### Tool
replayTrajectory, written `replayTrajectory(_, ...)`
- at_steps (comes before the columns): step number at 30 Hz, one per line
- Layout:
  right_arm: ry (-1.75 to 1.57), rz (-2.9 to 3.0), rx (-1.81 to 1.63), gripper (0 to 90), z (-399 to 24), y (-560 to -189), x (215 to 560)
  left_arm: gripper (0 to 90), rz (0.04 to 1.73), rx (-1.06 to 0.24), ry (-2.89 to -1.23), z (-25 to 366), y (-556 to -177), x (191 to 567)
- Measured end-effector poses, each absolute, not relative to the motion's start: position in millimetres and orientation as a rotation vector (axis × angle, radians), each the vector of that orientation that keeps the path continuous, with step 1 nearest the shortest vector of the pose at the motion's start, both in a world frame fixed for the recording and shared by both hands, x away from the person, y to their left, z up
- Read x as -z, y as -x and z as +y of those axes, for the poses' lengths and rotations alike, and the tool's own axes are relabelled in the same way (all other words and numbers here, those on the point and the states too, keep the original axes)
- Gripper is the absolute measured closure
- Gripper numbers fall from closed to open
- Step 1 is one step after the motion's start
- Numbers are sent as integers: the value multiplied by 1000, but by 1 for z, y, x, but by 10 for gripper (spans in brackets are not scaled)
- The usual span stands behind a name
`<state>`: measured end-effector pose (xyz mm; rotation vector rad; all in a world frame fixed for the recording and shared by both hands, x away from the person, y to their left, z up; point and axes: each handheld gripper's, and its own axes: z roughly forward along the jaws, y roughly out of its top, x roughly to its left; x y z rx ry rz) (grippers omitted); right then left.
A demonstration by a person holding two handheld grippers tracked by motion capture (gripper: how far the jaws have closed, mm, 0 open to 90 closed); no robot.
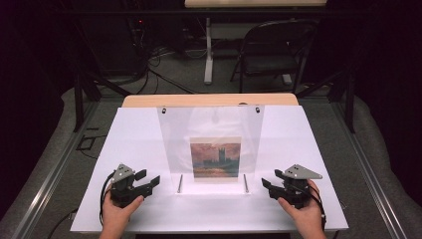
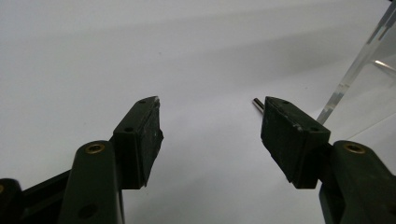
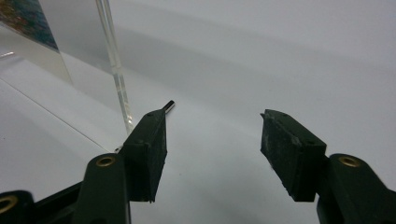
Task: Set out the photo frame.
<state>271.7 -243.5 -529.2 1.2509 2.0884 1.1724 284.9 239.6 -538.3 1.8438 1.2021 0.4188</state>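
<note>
Both released: left claw and right claw gaping, gripping nothing, low over the white surface on either side of the clear upright acrylic panel bearing a small reddish landscape picture. Best brought inward level, toward the two thin metal pins at the panel's foot. No containers anywhere.

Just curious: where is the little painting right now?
In the high view the painting sits mid-table behind the clear panel, between two metal pins, with a gripper on either side.
</note>
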Motion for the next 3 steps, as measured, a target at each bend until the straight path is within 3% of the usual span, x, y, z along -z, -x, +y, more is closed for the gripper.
replayTrajectory(3,-1255,2097,-1170,405,-245,-272,531,377,1213,-410,-1854,239,-286,542)
